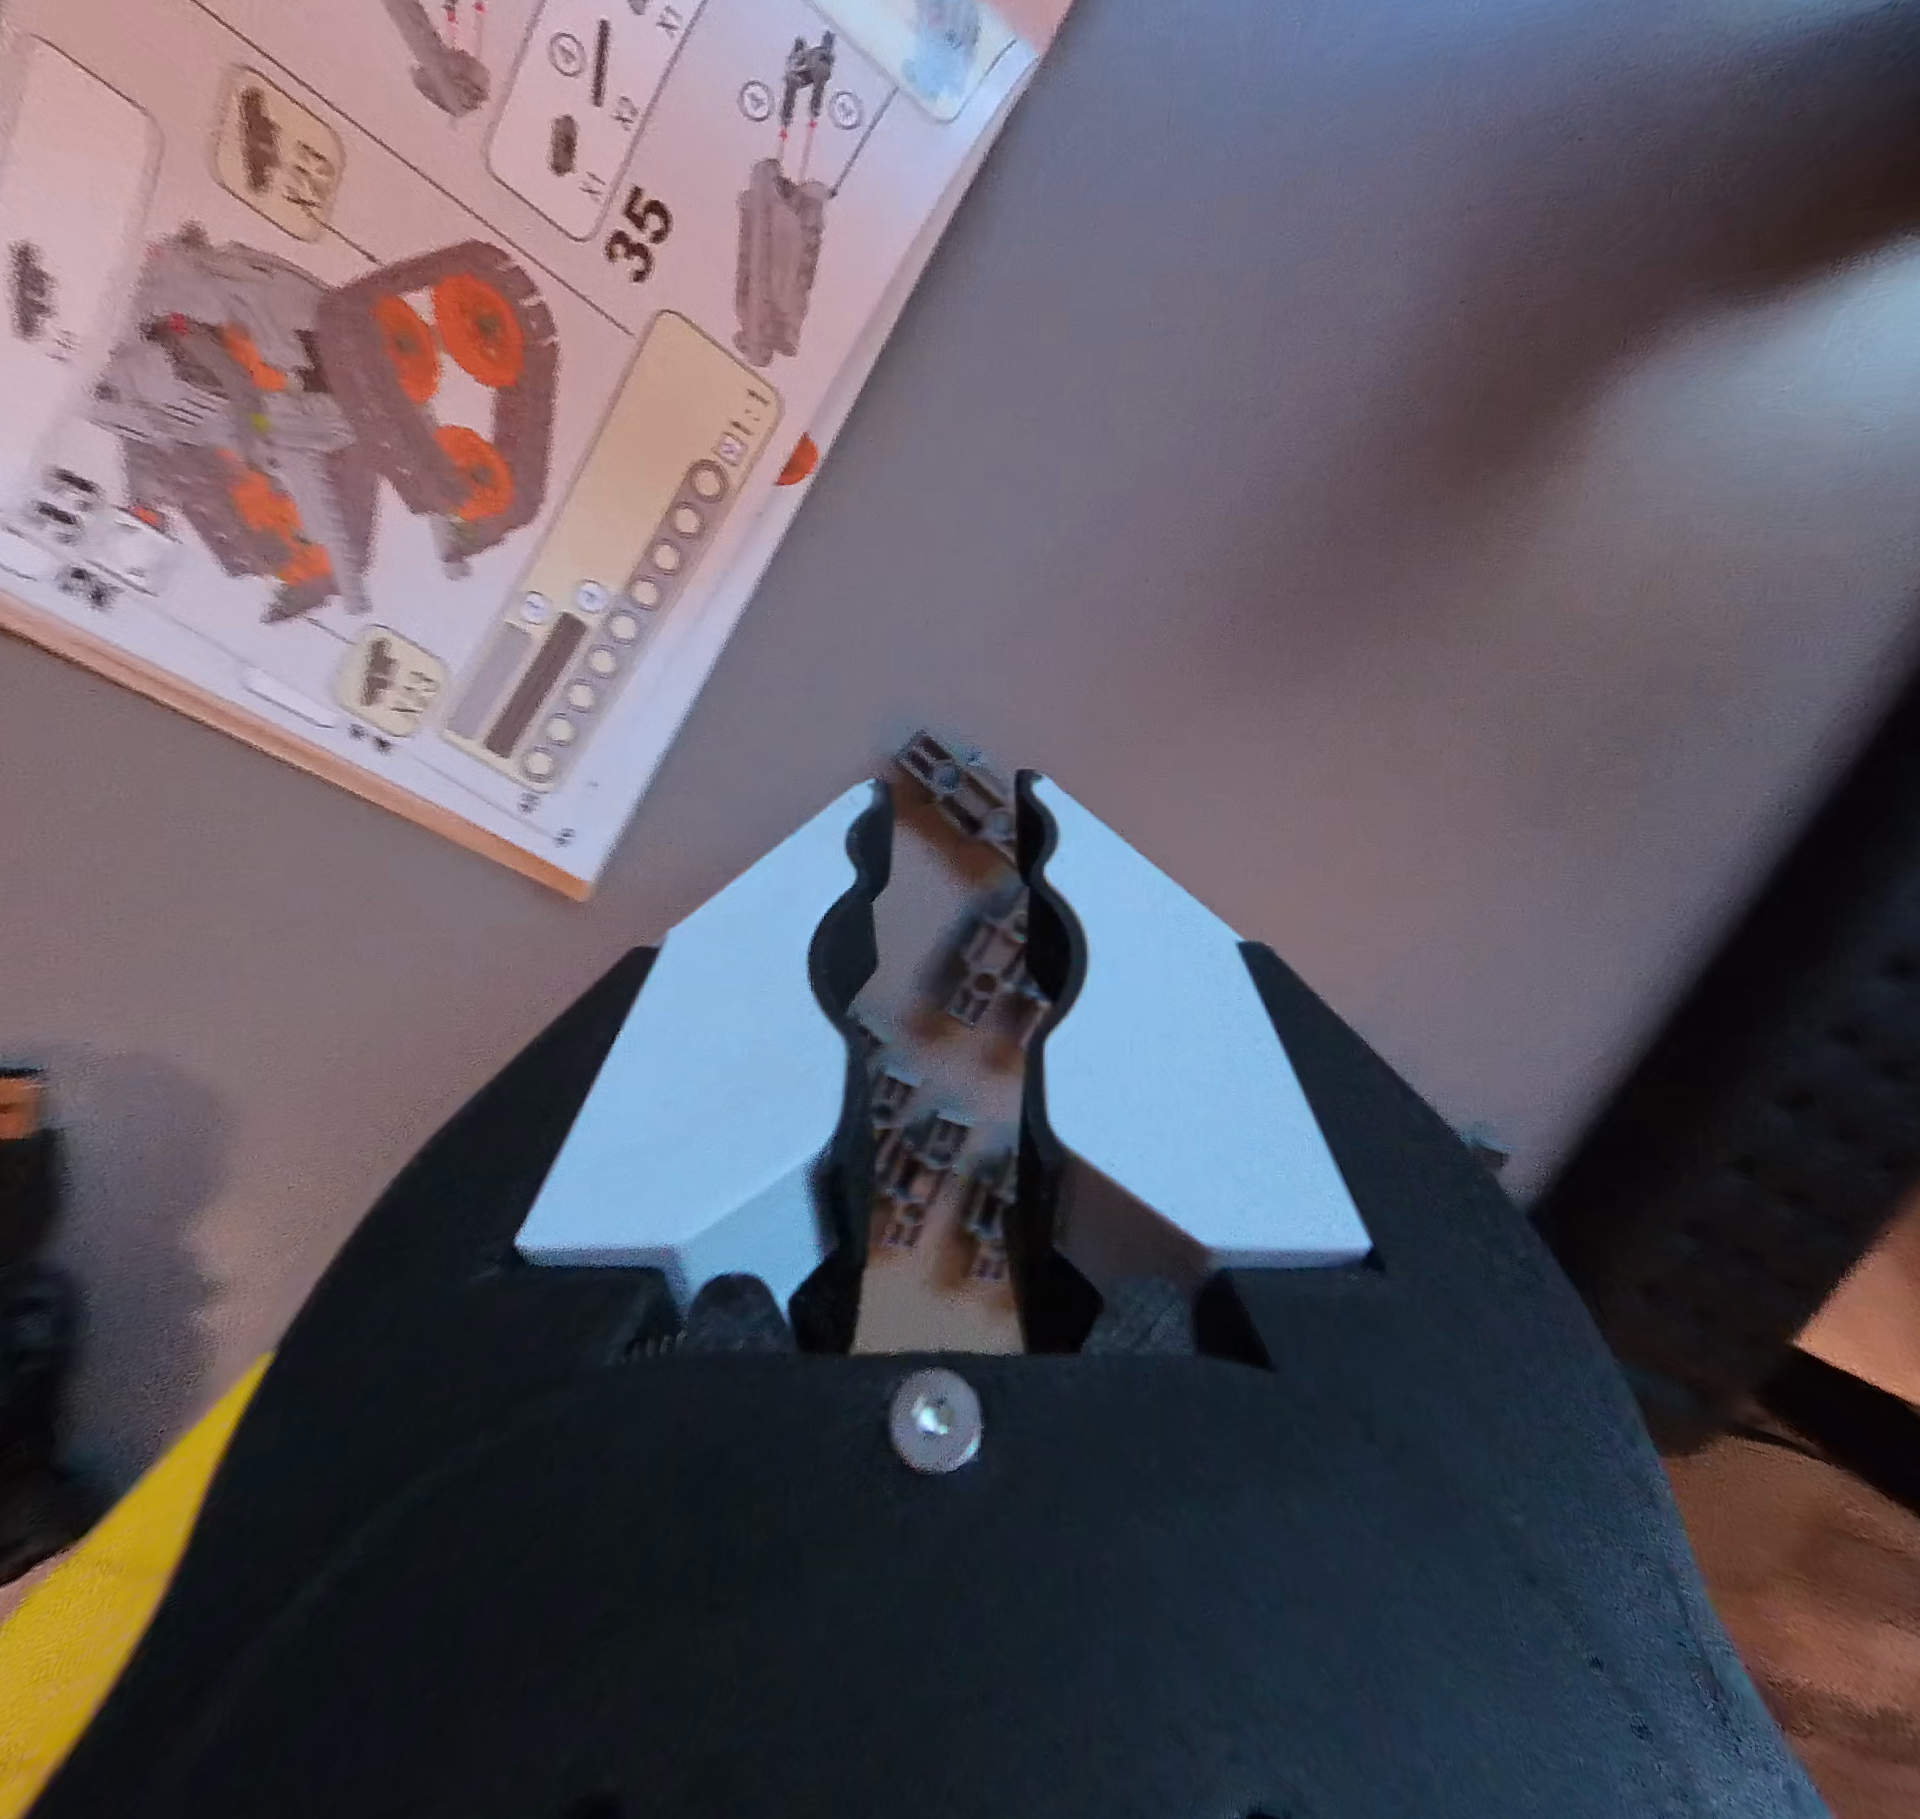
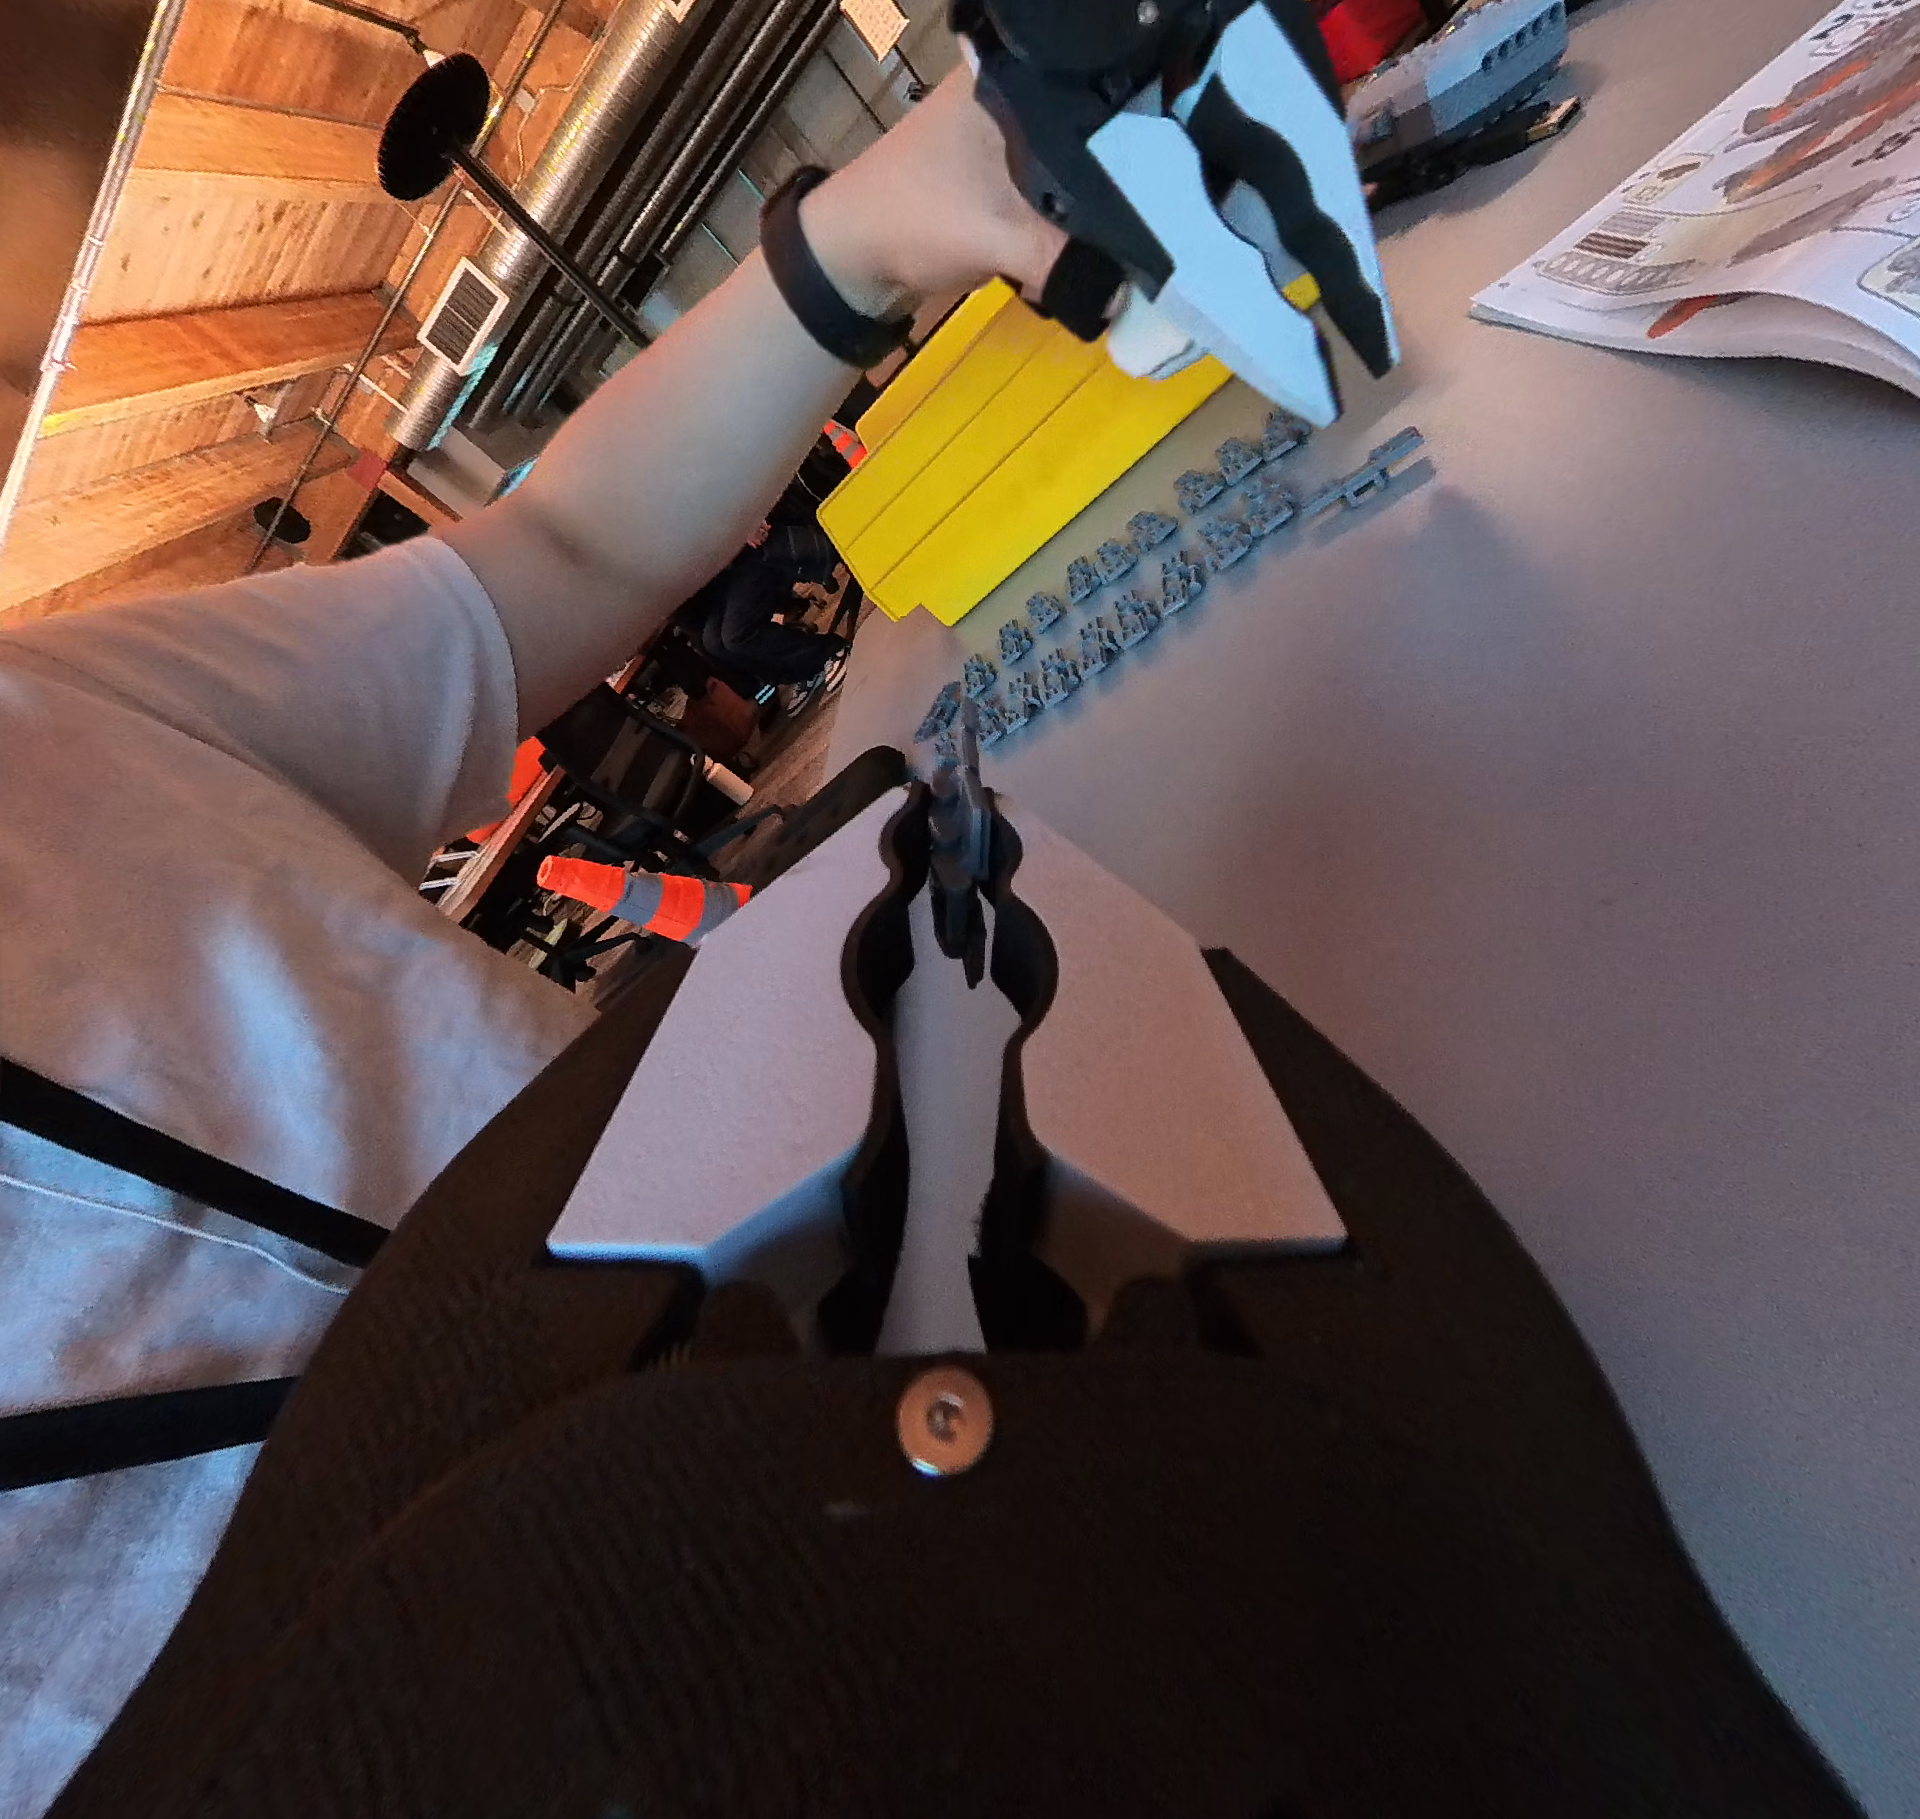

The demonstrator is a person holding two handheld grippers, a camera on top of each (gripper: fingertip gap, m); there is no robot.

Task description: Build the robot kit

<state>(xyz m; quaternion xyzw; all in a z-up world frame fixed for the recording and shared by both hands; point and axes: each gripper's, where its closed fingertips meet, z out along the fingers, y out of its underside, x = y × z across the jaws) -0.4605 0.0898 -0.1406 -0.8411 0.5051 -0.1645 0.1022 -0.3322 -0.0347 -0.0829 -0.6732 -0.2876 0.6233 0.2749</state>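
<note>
Grey table [image 2: 1558, 938], right gripper [image 2: 961, 834] gripping link piece [image 2: 956, 876]

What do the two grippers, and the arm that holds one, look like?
Each gripper, left and right, has a black textured body, white wedge fingers with wavy black pads and one silver screw. The arm wears a black wristband and a white short sleeve.

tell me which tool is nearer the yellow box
Left. The left tool hangs just over the yellow box, at its table-side edge. The right tool sits farther back, past the rows of small grey pieces.
</note>
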